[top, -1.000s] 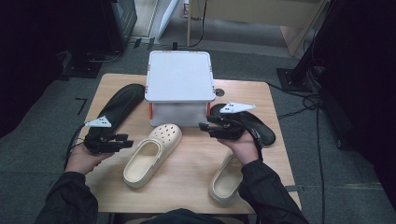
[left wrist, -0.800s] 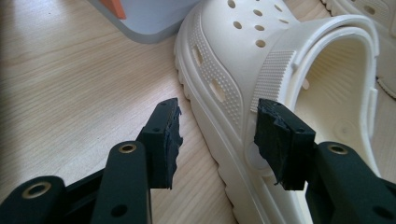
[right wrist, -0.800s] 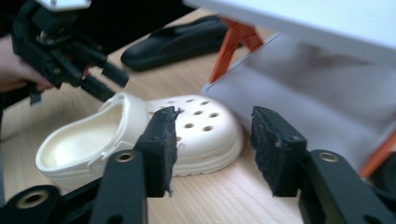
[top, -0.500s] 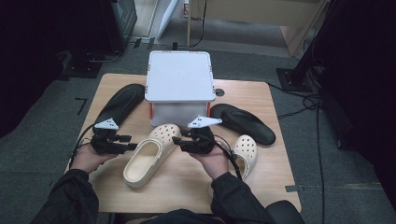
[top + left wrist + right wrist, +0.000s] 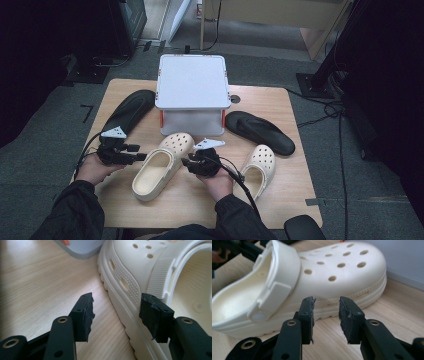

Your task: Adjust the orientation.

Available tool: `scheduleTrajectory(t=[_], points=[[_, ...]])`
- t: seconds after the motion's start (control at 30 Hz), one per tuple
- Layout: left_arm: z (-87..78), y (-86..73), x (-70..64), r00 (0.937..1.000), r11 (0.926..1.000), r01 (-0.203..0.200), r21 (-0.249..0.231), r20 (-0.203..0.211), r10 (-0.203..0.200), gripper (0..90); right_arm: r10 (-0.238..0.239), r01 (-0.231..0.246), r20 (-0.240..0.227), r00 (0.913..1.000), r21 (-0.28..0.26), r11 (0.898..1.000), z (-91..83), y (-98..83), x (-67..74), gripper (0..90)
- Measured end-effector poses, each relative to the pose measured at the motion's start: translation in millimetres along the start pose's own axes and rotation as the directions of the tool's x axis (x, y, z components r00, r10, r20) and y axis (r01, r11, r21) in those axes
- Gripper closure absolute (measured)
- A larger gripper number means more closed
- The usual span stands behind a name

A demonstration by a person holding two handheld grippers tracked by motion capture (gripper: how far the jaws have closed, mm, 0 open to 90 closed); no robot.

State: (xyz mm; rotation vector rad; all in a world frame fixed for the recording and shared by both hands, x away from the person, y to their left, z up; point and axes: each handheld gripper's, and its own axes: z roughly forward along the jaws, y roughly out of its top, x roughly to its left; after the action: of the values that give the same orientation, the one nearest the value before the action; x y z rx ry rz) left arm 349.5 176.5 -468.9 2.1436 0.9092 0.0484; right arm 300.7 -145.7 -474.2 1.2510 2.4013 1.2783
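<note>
Both your grippers flank the cream clog [image 5: 162, 167] at table centre, left gripper [image 5: 134, 152] at its 9 o'clock, right gripper [image 5: 188, 162] at 3, both parted and empty; next, close on its sidewalls.

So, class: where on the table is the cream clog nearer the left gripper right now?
In the high view the cream clog lies left of centre on the wooden table, between the left gripper and right gripper, toe towards the white lidded box.
</note>
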Motion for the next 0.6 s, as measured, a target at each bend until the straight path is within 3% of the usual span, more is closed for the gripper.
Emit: scheduleTrajectory(t=[0.2, 0.3, 0.6], points=[[5.2, -2.4, 0.5, 0.9999, 0.999, 0.014, 0.043, -0.001, -0.014, 45.7, -0.005, 0.005, -0.011, 0.9999, 0.026, 1.0, 8.4, -10.3, 4.0, 64.8], [6.5, -1.9, -2.7, 1.0, 0.9989, -0.006, 0.046, -0.003, 0.006, 46.4, 0.004, -0.004, -0.022, 0.9997, 0.019, 1.0, 11.0, -11.5, 4.0, 64.7], [8.3, -1.9, -4.3, 0.9997, 0.9975, 0.026, 0.066, 0.001, -0.026, 53.6, 0.009, -0.008, -0.053, 0.9985, 0.019, 1.0, 18.4, -7.7, 0.9, 63.9]])
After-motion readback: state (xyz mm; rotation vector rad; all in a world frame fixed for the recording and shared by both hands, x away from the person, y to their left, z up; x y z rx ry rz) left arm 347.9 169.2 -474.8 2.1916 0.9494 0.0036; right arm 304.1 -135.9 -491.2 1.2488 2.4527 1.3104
